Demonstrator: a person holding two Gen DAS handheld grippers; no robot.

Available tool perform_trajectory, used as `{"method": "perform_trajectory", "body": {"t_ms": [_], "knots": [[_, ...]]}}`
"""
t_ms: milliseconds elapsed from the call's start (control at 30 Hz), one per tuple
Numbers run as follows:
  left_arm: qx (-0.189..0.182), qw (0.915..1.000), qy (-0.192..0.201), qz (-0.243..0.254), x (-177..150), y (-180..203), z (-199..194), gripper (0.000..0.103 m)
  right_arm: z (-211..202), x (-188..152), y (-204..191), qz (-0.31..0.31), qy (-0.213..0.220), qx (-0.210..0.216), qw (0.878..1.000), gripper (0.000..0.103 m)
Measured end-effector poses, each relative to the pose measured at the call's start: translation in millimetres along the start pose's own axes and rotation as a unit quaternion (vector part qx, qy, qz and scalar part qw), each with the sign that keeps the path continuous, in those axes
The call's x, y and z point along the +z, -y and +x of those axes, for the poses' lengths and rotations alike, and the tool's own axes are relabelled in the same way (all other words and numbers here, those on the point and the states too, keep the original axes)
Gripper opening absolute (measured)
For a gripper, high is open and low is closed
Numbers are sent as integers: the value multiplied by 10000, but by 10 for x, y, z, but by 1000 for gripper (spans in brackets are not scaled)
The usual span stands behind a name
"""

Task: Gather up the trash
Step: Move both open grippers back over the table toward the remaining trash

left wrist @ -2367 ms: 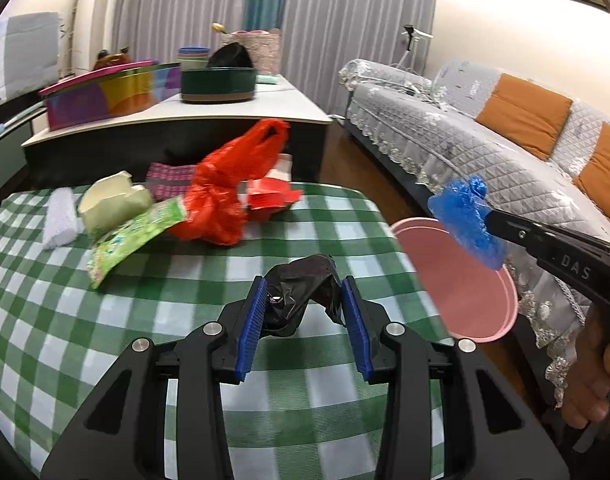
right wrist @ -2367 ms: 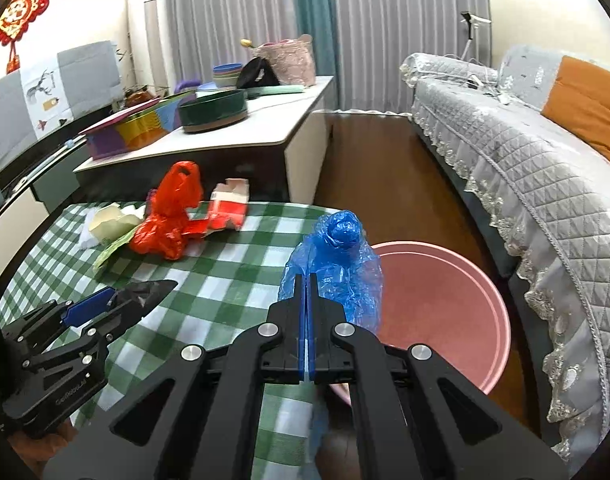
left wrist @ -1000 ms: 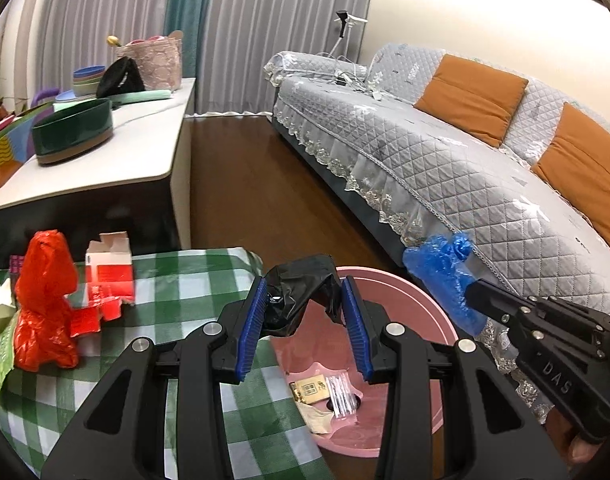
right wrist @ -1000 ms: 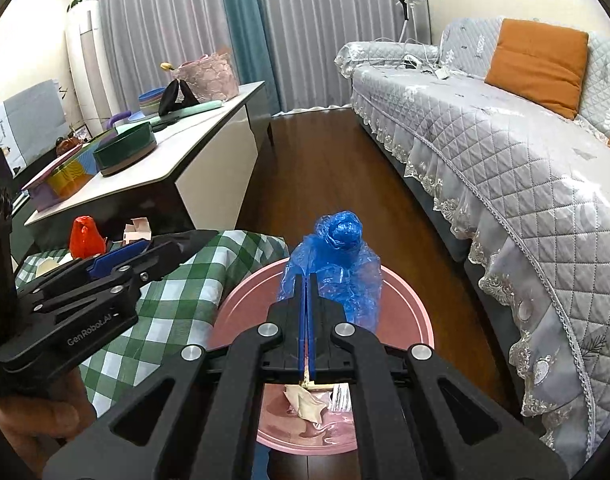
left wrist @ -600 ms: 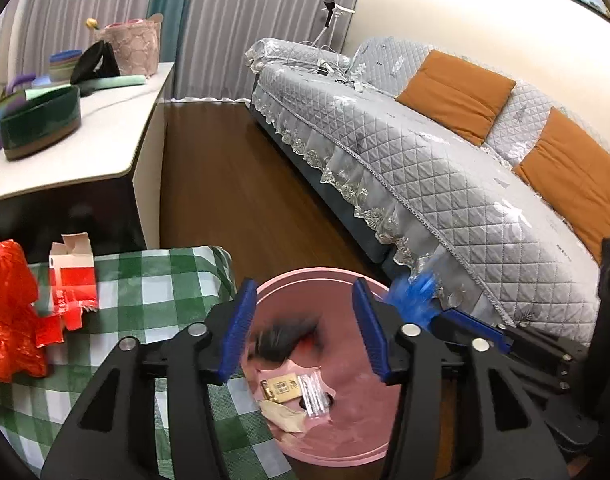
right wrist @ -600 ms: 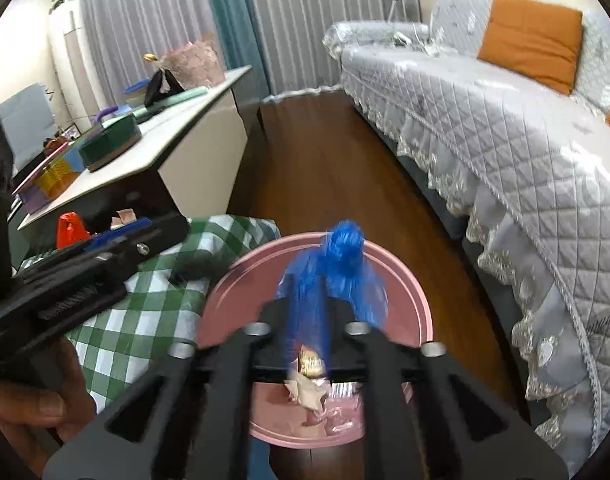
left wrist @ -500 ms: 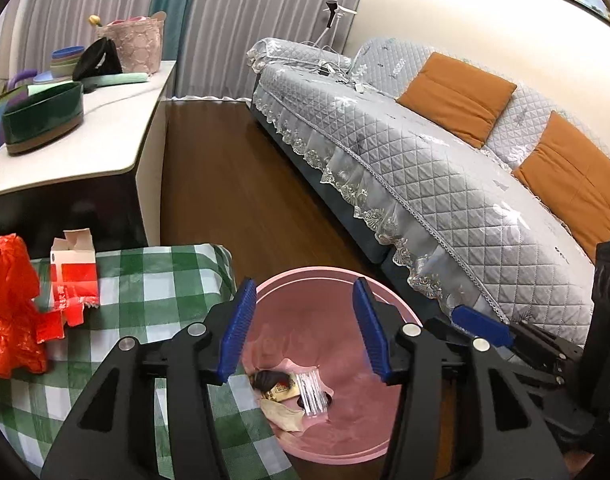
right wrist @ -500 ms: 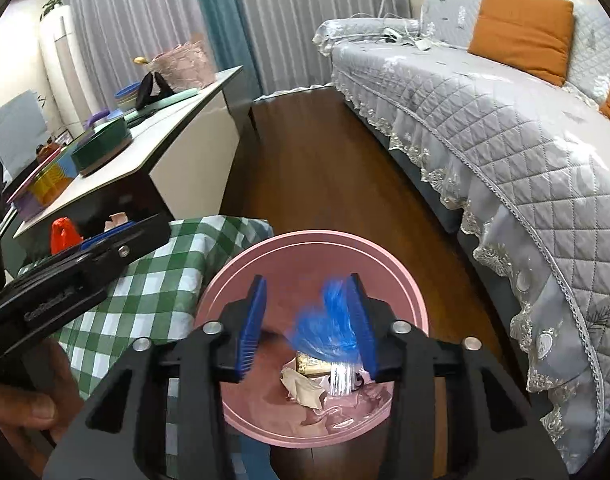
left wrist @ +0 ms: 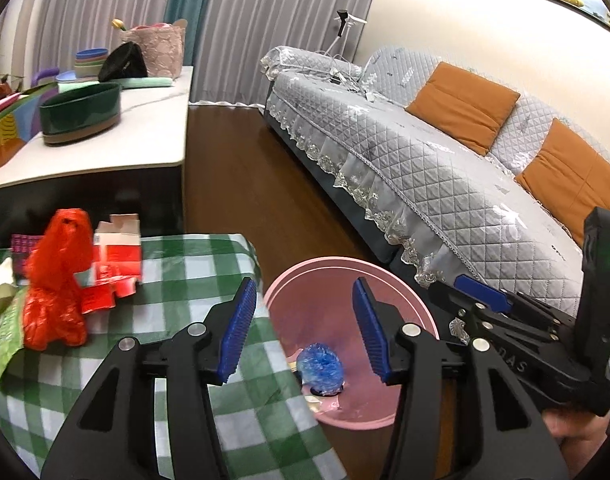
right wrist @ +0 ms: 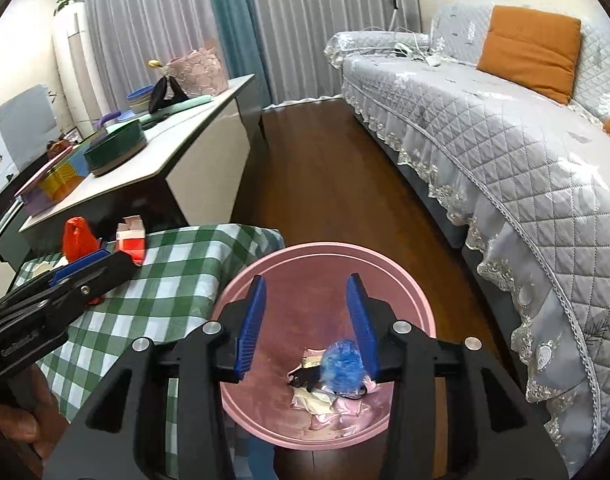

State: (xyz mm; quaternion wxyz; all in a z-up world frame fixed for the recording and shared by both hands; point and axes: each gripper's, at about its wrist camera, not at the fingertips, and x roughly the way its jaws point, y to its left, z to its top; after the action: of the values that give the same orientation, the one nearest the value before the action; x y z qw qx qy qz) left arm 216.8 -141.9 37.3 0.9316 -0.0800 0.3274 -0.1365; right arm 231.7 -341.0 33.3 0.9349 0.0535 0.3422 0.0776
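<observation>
Left wrist view. The left claw (left wrist: pixel 301 326) stands spread and empty over the seam between the table (left wrist: pixel 153 392) and the pink basin (left wrist: pixel 389 292) on the floor beside it. A second ago it pinched a crumpled black bag; its jaws have just been opening, and nothing sits between them now. The blue plastic bag (left wrist: pixel 320 364) lies balled in the basin bottom. The right claw (left wrist: pixel 471 294) reaches in from the right edge, jaws parted as far as we can tell from this angle, and it no longer carries the blue bag. Left on the green-checked cloth: the red plastic bag (left wrist: pixel 55 280), the torn red-and-white carton (left wrist: pixel 119 256), a green wrapper (left wrist: pixel 1 332) and a pale crumpled piece at the far left edge.

We judge both drops done. The remaining table trash is the next target.

Right wrist view. We look straight down into the pink basin (right wrist: pixel 405 280). The right claw (right wrist: pixel 307 324) is spread and empty, having just been opening; the blue plastic bag (right wrist: pixel 341 368) lies below it on the heap, free of the pads. Here we also see what the other view mostly hides: the black bag (right wrist: pixel 305 378) lying dark under and beside the blue one, on pale wrappers. The left claw (right wrist: pixel 93 266) shows only side-on at the left, over the cloth, with the red plastic bag (right wrist: pixel 77 240) and the carton (right wrist: pixel 131 240) just beyond it. The green wrapper does not show in this view.
</observation>
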Motion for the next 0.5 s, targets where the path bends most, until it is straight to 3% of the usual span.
{"method": "perform_trajectory", "body": {"t_ms": [367, 500], "knots": [[237, 9994, 248, 112, 18, -311, -636, 50, -165, -31, -436, -378, 216, 294, 9986, 43], [431, 9984, 350, 96, 24, -548, -916, 50, -195, -36, -612, -371, 253, 483, 9978, 34]]}}
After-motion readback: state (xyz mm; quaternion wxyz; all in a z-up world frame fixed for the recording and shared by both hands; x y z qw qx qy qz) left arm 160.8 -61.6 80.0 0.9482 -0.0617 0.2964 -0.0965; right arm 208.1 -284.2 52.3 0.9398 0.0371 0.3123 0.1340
